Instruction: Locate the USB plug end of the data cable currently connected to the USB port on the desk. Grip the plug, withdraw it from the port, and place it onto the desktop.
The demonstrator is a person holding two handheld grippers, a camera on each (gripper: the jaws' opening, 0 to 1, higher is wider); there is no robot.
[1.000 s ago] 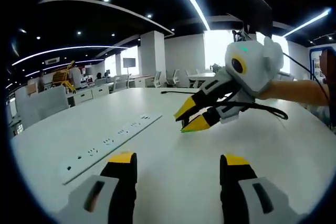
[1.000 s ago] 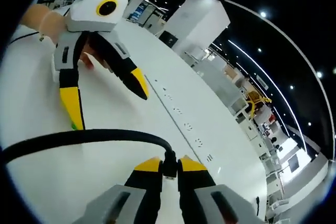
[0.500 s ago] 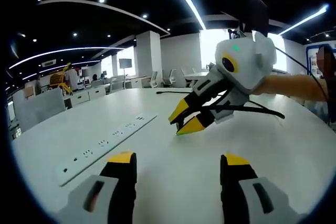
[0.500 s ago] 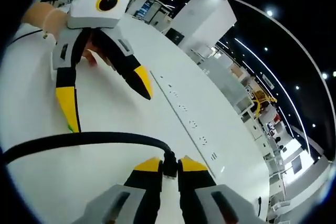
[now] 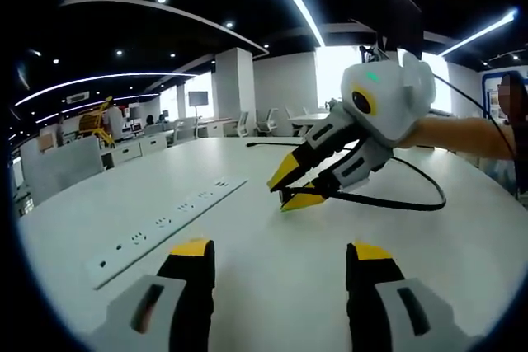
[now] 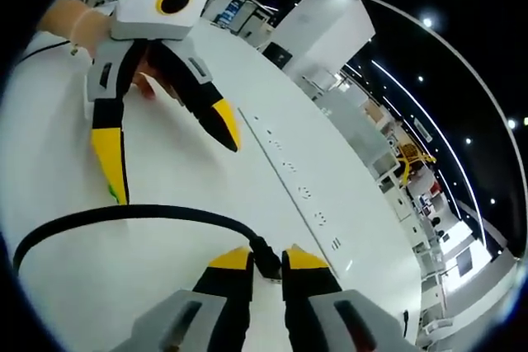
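The USB plug [image 6: 266, 263] sat between the right gripper [image 6: 266, 260]'s yellow tips in the right gripper view, small and dark; whether the jaws were pinching it or merely flanking it could not be told, since a thin gap seemed to show on either side. The black data cable [image 6: 124, 213] curved off to the left from the plug over the white desk [image 6: 49, 154] and ran out of the picture. In the left gripper view the right gripper [image 5: 299, 188] was seen from the side, tips low over the desk [image 5: 272, 245], the plug itself hidden between them, with the cable [image 5: 404, 202] looping behind. That view also showed the left gripper [image 5: 280, 251] with its jaws spread wide and nothing between them. The socket strip [image 5: 161, 226] lay flush in the desk to the left, well apart from the plug.
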